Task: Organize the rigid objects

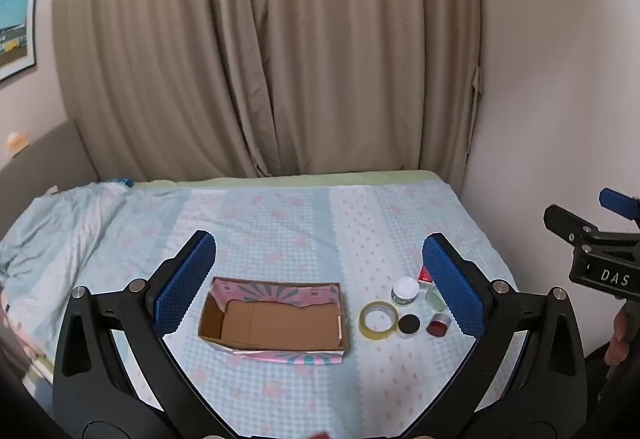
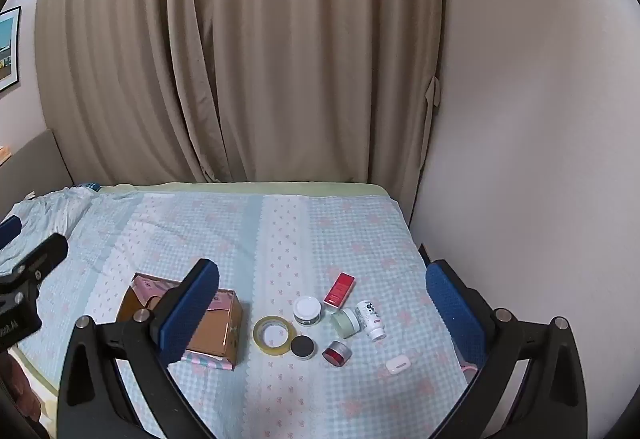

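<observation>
An open, empty cardboard box lies on the bed. To its right sit a yellow tape roll, a white-lidded jar, a black-lidded jar, a red-lidded jar, a pale green jar, a red box, a white bottle and a white earbud case. My left gripper is open and empty above the box. My right gripper is open and empty above the small items.
The bed has a light blue checked sheet. A rumpled pillow lies at the left. Beige curtains hang behind, and a wall borders the bed's right edge.
</observation>
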{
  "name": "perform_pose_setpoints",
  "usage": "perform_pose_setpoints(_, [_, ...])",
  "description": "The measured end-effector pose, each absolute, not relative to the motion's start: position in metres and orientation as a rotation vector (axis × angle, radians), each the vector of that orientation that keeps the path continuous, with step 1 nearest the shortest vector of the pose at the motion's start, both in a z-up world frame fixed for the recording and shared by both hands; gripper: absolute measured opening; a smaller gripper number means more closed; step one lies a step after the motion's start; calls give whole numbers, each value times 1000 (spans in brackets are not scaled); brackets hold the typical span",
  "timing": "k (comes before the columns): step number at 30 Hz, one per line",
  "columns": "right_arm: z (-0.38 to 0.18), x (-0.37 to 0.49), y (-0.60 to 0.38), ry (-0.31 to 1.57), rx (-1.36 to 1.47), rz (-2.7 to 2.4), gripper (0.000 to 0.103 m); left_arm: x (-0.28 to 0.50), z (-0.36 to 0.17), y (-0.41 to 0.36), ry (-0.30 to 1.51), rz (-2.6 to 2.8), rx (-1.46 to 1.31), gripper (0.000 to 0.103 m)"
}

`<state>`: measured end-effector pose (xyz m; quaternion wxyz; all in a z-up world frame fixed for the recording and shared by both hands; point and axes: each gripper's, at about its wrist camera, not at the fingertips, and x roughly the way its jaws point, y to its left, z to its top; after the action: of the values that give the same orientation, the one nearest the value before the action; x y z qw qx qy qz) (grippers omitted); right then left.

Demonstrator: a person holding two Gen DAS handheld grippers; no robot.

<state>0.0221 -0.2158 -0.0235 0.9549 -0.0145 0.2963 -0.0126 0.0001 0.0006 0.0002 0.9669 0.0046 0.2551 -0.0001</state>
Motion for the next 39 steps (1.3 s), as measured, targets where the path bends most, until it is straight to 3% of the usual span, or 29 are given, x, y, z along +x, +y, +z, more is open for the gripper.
perform_pose_setpoints(39, [-26,24,-214,620,-47,-30,103,0,0,-3,518,-12,-10,102])
